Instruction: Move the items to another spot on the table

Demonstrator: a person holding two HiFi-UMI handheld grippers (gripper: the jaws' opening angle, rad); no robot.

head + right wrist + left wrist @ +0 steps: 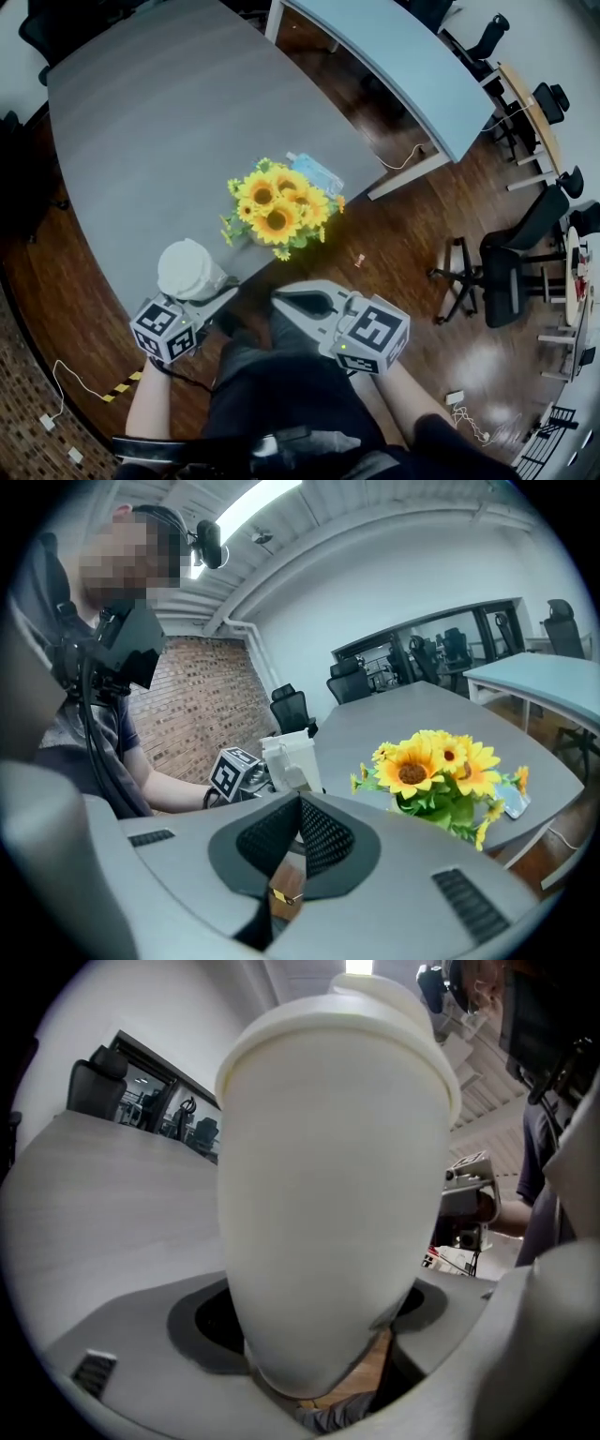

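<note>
A white pot (190, 268) hangs at the near edge of the grey table (159, 112), with my left gripper (212, 292) shut on it. In the left gripper view the pot (328, 1176) fills the picture, tilted, its narrow base wedged between the jaws. My right gripper (279, 303) is off the table's edge over the floor, shut and holding nothing; its closed tips (300, 803) point toward a bunch of sunflowers (436, 766). The sunflowers (279, 211) stand near the table's front edge. A pale blue packet (317, 172) lies just behind them.
A second, light blue table (403, 56) stands at the upper right, with a white cable (405, 159) hanging by its leg. Office chairs (511, 272) stand on the wooden floor to the right. My legs are below the grippers.
</note>
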